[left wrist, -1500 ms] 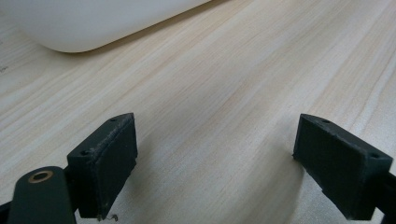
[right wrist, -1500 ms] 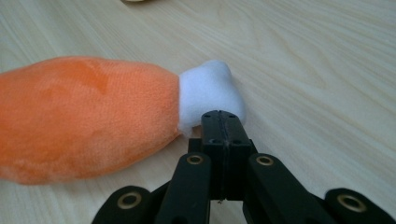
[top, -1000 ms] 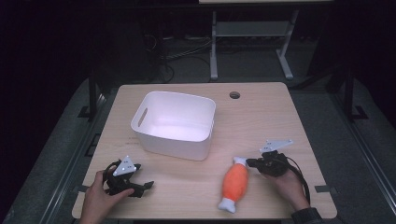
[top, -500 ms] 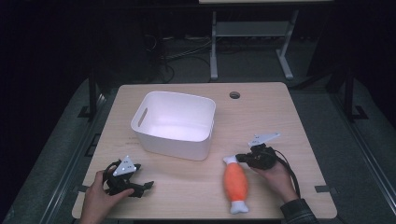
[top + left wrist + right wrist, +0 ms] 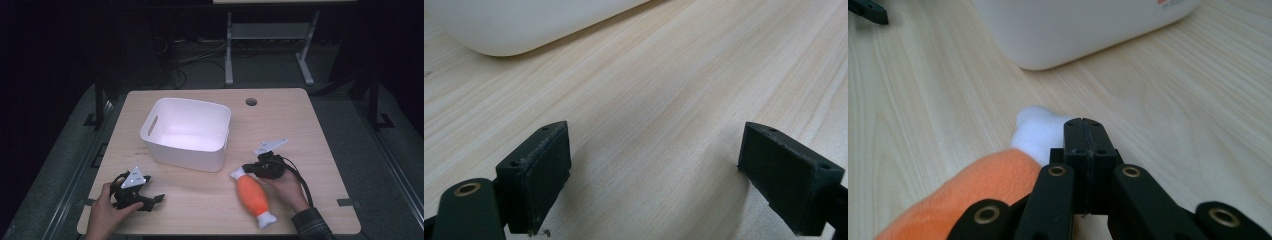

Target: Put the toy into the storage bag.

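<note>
An orange plush toy [image 5: 252,195] with white ends lies slanted on the wooden table [image 5: 320,130], front right of centre. My right gripper [image 5: 246,170] is shut, with its closed jaws against the toy's far white end [image 5: 1040,132] and nothing between them; the orange body [image 5: 973,190] lies left of the jaws in the right gripper view. A white plastic bin [image 5: 190,157] stands empty at mid-table. My left gripper [image 5: 155,200] rests at the front left, open, with bare wood between its jaws [image 5: 654,170].
The bin's wall [image 5: 1073,30] rises just beyond the toy, and its lower edge [image 5: 524,25] lies ahead of the left gripper. A cable hole [image 5: 251,102] sits at the table's far side. A metal stand [image 5: 270,35] is behind the table.
My right gripper has moved left toward the bin, staying shut. The toy has swung round: its far end went left, its near end went right. The left gripper has stayed still.
</note>
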Motion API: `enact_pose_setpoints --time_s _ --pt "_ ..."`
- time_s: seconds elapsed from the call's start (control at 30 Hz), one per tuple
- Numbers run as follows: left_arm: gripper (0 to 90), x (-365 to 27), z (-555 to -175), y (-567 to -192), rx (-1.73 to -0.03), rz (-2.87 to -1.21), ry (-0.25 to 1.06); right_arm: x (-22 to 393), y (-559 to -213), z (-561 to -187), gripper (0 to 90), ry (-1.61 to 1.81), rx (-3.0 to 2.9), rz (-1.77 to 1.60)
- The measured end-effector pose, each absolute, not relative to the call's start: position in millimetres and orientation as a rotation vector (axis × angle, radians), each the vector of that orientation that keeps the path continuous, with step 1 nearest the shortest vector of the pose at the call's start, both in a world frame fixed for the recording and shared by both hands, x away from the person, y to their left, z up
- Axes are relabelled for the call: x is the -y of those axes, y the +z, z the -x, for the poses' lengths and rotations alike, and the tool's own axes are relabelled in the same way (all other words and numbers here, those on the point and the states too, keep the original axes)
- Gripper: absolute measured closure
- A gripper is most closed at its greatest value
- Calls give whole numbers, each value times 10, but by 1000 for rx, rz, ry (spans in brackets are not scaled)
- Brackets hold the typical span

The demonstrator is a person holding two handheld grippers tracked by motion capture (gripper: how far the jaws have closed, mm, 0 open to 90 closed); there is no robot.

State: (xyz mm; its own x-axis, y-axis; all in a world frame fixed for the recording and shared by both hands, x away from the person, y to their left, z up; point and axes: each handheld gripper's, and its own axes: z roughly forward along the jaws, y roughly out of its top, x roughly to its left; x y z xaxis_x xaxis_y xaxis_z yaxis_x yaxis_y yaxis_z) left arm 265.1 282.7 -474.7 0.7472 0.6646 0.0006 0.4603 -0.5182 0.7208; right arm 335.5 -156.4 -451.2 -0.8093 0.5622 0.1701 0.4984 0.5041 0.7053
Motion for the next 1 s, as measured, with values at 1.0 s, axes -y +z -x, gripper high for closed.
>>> enact_pose_setpoints --time_s 1.0 --pt "127 -2826 -2651 -4746 -841 -2211 358 1386 -4442 -3325 812 1209 -2701 -839"
